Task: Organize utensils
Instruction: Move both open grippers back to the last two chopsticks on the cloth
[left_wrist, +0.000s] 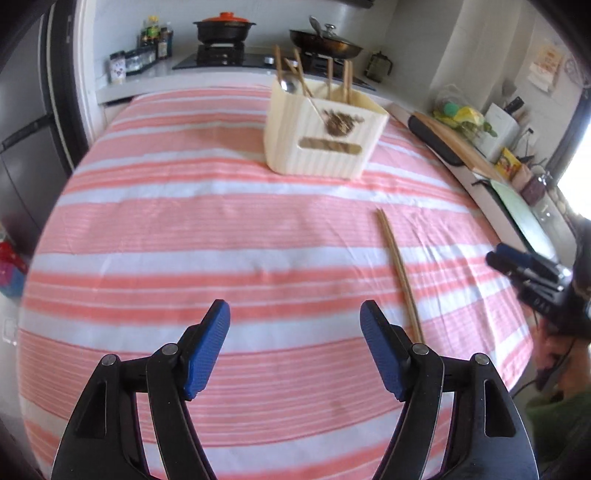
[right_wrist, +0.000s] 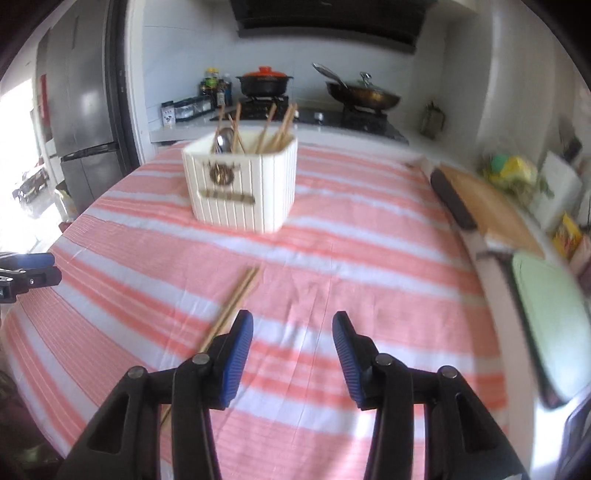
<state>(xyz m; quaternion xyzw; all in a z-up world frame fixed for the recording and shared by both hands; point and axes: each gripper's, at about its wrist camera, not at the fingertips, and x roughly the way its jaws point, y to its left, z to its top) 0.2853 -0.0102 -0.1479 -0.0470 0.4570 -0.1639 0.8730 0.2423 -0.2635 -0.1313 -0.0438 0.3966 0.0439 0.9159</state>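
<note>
Two black grippers with blue ribbed pads are hanging over a table draped in a pink-and-white striped cloth (left_wrist: 177, 229). The left gripper (left_wrist: 294, 314) is standing wide apart with nothing between its fingers. The right gripper (right_wrist: 292, 325) is gaping more narrowly, also holding nothing. A pair of light wooden chopsticks (left_wrist: 399, 275) is lying flat on the cloth, just right of the left gripper and running under the left finger of the right one. Farther back, a cream ribbed plastic utensil holder (left_wrist: 321, 140) is standing upright, carrying more wooden chopsticks and a metal spoon (left_wrist: 289, 85). Beyond the table, a black pot with an orange lid (left_wrist: 225, 27) is sitting on the stove.
</note>
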